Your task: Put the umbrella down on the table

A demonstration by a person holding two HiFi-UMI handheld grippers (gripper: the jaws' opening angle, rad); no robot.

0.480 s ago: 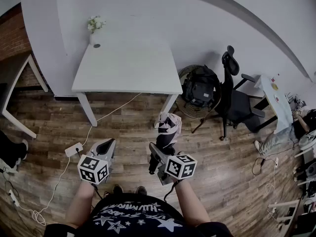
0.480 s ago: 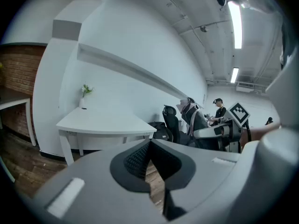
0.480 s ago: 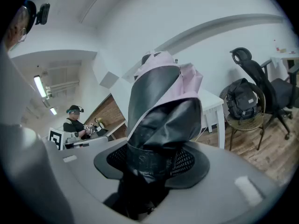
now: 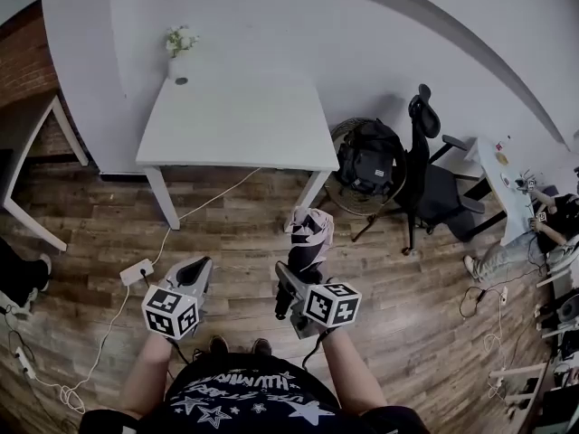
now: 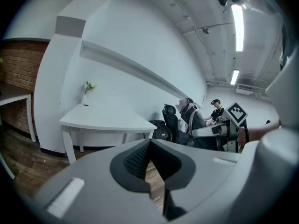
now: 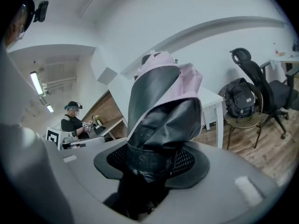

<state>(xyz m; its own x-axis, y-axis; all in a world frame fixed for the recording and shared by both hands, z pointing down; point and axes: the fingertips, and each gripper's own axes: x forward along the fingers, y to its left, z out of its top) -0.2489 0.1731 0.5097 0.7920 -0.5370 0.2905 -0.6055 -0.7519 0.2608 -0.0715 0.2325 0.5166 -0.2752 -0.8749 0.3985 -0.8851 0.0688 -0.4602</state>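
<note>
A folded black and pink umbrella [image 4: 308, 237] stands upright in my right gripper [image 4: 288, 289], over the wooden floor and short of the white table [image 4: 235, 125]. In the right gripper view the umbrella [image 6: 161, 101] fills the middle, and the right gripper [image 6: 154, 158] is shut on its black lower part. My left gripper [image 4: 192, 277] hangs to the left of it at about the same height. In the left gripper view, the left gripper [image 5: 149, 146] has its pads meeting with nothing between them, and the white table [image 5: 100, 120] lies ahead.
A vase of flowers [image 4: 178, 49] stands at the table's far left corner. Right of the table are a backpack on a wicker seat [image 4: 366, 165] and a black office chair [image 4: 427, 165]. A power strip and cable [image 4: 136, 272] lie on the floor at left. A person [image 4: 511, 250] sits far right.
The table sits very slightly lower and further right in the head view. Both grippers keep the same pose, and the umbrella stays held.
</note>
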